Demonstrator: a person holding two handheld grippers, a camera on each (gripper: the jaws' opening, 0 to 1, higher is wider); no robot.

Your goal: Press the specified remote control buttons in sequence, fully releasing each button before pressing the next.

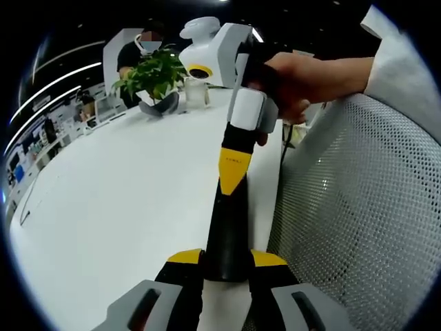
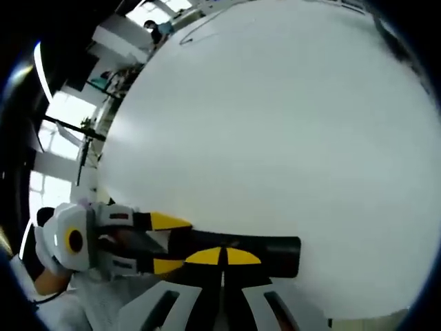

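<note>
remote control (image 1: 226, 231) is seen clamped at its near end by the left gripper (image 1: 227, 265) in the left gripper view, long axis running away toward the right gripper (image 1: 233, 165), whose closed tips are pressed onto its far end. in the right gripper view, the remote control (image 2: 241, 249) lies crosswise under the right gripper (image 2: 222, 256), jaws together, above the white table (image 2: 275, 124).

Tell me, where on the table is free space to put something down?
The table is bare left of the remote, up to the plant. It is crowded around the remote, where the left gripper and right gripper meet.

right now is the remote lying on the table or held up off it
Held. The black remote is clamped at one end between the left tool's yellow tips, while the right tool presses on its top. Whether it touches the white table cannot be told.
</note>
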